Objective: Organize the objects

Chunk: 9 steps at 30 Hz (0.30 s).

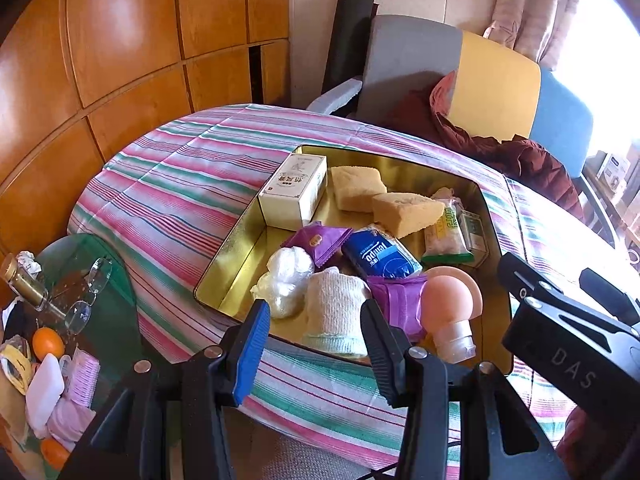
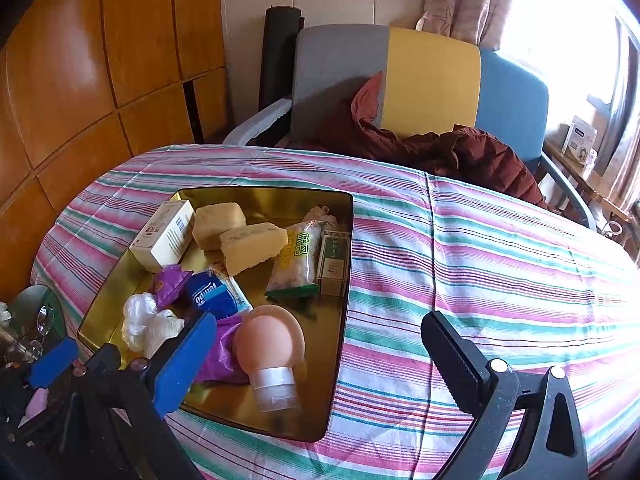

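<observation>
1. left gripper [image 1: 316, 332]: jaws wide apart, nothing held; fingers flank the near end of a white rolled sock [image 1: 336, 312] without visibly pressing it. cannot tell if a pad touches it.
2. right gripper [image 2: 316, 360]: jaws wide apart, nothing held; blue finger over the tin's near left part, black finger over the striped cloth [image 2: 480, 264] to the right of the tin.
3. gold tin [image 2: 340, 360] sits on the striped cloth, open, all task items inside it.
4. near edge of tin: the rolled sock hangs over the rim; just right of it a purple wrapper [image 1: 400, 300], then a peach squeeze bottle [image 2: 264, 344] lying on its side, clear cap toward the near rim.
5. left of the sock: crumpled white plastic [image 1: 284, 280].
6. mid tin: blue tissue pack [image 1: 380, 256], second purple packet [image 1: 320, 240] beside it.
7. right side: green-trimmed snack bag [image 2: 296, 256], small green box [image 2: 334, 264] against the right wall.
8. far part: two yellow sponges [image 1: 384, 200] overlapping; white carton [image 1: 296, 192] in the far left corner.
9. beyond the table: a chair [image 2: 428, 80] with a dark red jacket [image 2: 460, 152] on it.
</observation>
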{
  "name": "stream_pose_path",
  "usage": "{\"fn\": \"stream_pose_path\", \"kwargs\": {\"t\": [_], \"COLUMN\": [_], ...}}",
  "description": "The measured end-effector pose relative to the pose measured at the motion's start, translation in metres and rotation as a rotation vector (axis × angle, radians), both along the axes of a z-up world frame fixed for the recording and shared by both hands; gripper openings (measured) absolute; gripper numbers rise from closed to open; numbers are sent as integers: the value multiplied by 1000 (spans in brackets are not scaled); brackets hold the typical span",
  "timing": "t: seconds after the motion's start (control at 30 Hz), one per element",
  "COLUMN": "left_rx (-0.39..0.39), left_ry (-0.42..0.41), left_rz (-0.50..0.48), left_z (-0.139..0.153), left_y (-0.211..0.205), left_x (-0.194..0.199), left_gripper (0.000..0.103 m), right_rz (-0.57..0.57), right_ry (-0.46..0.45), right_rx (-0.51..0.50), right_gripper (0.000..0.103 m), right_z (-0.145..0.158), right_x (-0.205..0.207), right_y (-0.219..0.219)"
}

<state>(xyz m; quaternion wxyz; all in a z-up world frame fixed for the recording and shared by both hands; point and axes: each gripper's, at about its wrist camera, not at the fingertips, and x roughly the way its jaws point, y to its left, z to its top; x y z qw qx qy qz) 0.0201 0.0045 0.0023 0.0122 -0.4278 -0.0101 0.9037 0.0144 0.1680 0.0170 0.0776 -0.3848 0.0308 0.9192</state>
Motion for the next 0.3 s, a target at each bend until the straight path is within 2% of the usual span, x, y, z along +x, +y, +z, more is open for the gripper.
{"fn": "stream_pose_path", "kwargs": {"t": [0.3], "left_rx": [-15], "left_ry": [25], "left_rz": [40], "left_z": [1], "left_y": [-6], "left_x": [-2], "left_gripper": [47], "right_rz": [-3], "right_ry": [-16], "right_rx": [-9], "right_gripper": [103], "right_z": [-3], "right_x": [-1], "right_y": [3]}}
